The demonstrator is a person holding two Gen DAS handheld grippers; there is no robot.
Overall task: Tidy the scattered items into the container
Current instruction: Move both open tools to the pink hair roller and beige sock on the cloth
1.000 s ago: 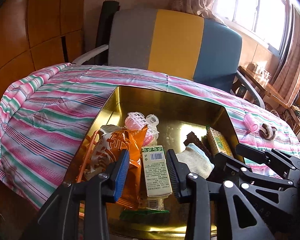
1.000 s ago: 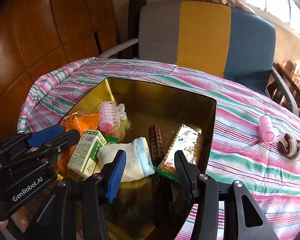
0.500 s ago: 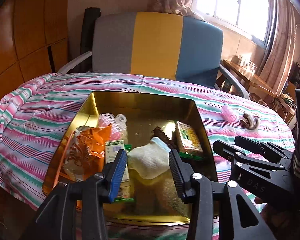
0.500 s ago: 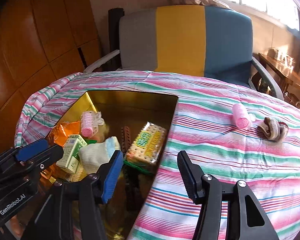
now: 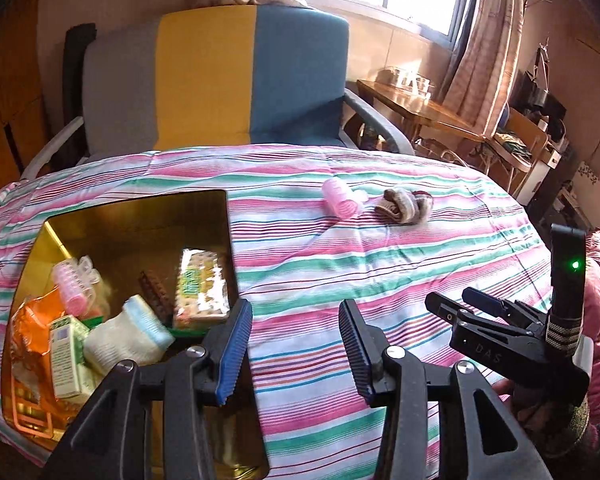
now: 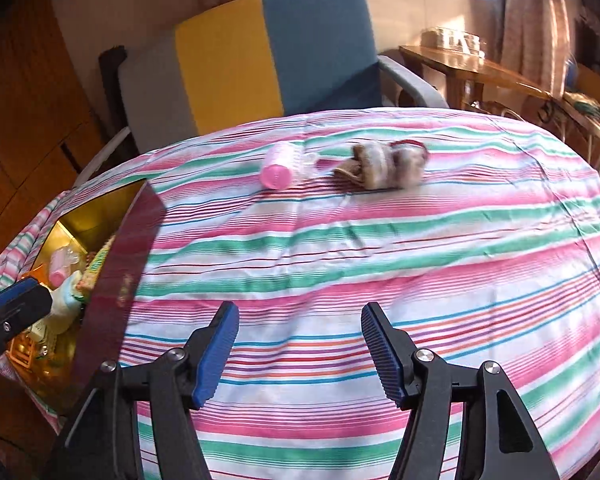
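Two items lay loose on the striped cloth of the desk (image 6: 340, 280): a pink roller (image 6: 278, 168) and, just beside it, a rolled brown sock (image 6: 384, 166), both toward the far side near the chair (image 5: 220, 80). The gold tin (image 5: 132, 216) sat at the left of the desk, well apart from them. Inside it were another roller (image 5: 74, 286), an orange packet (image 5: 30, 332), a small green carton (image 5: 66, 350), a pale sock (image 5: 126, 340), a brown bar (image 5: 154, 294) and a cracker pack (image 5: 198, 288). The left tongs (image 5: 296, 348) hung released and empty over the tin's right rim. The right tongs (image 6: 298, 354) also stood released, holding nothing, above bare cloth on the near side of the desk, short of the loose roller and sock.
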